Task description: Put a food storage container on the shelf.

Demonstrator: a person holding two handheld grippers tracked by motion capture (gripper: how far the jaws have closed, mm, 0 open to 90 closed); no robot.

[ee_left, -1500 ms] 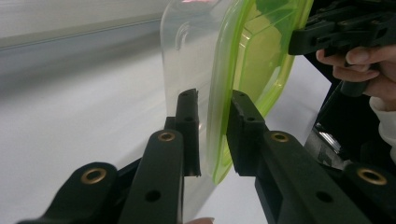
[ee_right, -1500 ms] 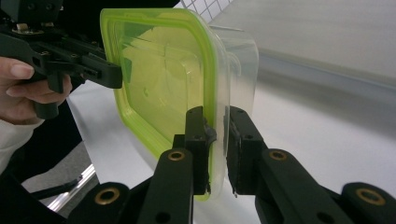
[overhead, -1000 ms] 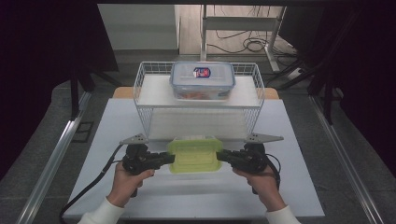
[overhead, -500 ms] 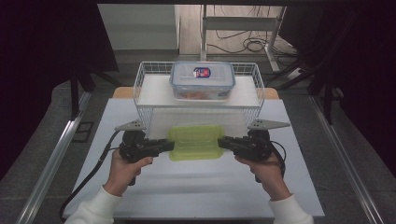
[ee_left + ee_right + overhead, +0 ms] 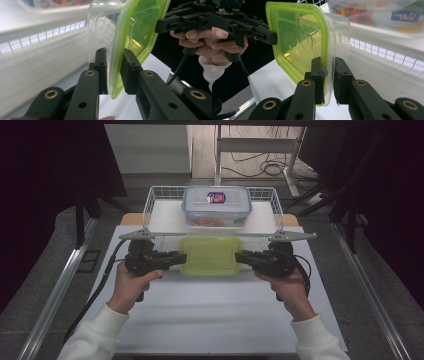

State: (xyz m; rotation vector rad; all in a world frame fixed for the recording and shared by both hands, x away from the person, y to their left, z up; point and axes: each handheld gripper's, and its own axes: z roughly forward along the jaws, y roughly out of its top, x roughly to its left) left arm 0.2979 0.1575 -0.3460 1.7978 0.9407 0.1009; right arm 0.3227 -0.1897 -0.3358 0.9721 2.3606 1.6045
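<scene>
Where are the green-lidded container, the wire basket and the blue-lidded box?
green-lidded container (image 5: 210, 255), high view, middle of its lid
wire basket (image 5: 148, 209), high view, left wall
blue-lidded box (image 5: 216, 200), high view, top of its lid

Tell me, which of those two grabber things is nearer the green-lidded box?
Neither: left gripper and right gripper each clamp one end of the green-lidded box, left end and right end, holding it in front of the wire basket.

A clear plastic container (image 5: 210, 255) with a translucent lime-green lid is hanging level above the white table (image 5: 210, 320), just in front of the wire basket (image 5: 155, 205). Its lid is sitting closed on top, its short ends facing left and right.
</scene>
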